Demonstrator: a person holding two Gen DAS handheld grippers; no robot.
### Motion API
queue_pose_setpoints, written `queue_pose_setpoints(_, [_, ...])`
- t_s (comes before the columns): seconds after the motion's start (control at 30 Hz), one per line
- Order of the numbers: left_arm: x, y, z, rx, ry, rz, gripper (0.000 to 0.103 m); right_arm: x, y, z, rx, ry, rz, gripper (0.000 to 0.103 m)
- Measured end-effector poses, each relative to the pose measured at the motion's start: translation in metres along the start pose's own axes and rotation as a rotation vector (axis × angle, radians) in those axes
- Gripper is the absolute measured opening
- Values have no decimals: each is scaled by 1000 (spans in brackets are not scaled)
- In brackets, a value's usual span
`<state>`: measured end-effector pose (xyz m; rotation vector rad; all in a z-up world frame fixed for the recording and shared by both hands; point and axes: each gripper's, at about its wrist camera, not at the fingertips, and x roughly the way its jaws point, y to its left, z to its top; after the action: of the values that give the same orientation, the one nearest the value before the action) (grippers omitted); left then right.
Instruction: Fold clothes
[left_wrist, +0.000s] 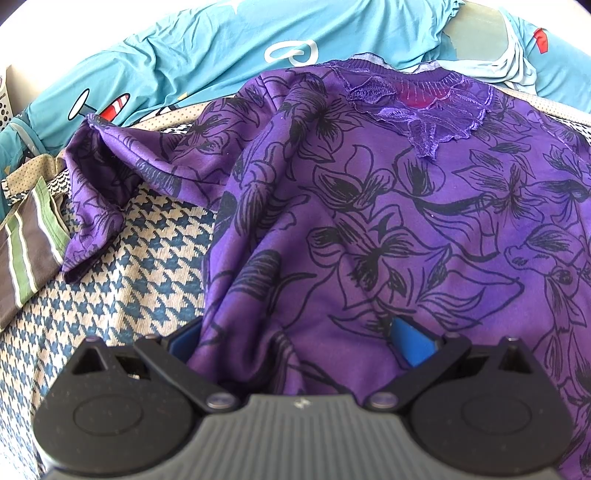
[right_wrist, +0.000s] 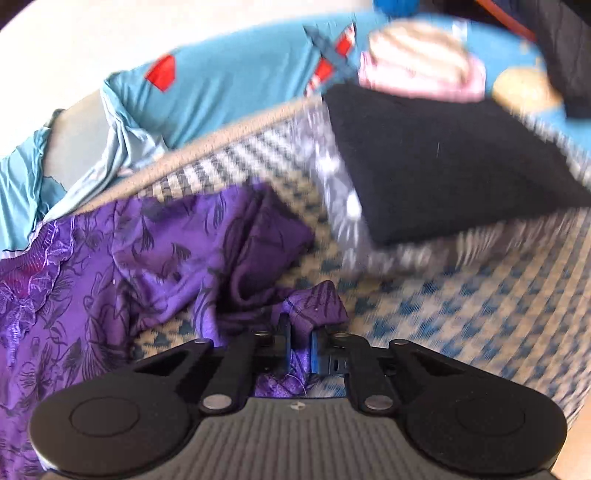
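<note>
Two tools on a purple floral top spread over a houndstooth blanket.

The left tool (left_wrist: 299, 343) stands with its blue pads spread wide, and a raised fold of the purple top (left_wrist: 388, 221) lies between them at the bottom centre of the left wrist view; I cannot tell if the pads touch the cloth. The right tool (right_wrist: 300, 347) is pressed together and pinches a bunched piece of the same purple top (right_wrist: 122, 266) at the bottom centre of the right wrist view. The houndstooth blanket (left_wrist: 147, 266) is under the garment. A turquoise printed sheet (left_wrist: 221, 48) fills the upper part. A folded black garment (right_wrist: 443, 158) lies at the upper right of the right wrist view.
</note>
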<state>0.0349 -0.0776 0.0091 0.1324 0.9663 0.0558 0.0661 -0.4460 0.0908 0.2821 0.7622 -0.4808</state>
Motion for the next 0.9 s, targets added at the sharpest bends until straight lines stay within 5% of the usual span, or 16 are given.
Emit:
queue_pose_setpoints(0.2, [1, -1, -2, 7, -13, 6, 103, -59, -5, 12, 5, -288, -50, 10])
queue_pose_setpoints(0.4, [0, -2, -2, 10, -19, 9, 103, -88, -23, 17, 27, -471, -263, 10])
queue_pose_setpoints(0.73, [0, -3, -3, 14, -26, 14, 103, -106, -54, 22, 29, -611, -321, 10])
queue_pose_setpoints(0.9, [1, -2, -1, 11, -21, 14, 103, -78, -67, 28, -25, -449, -465, 10])
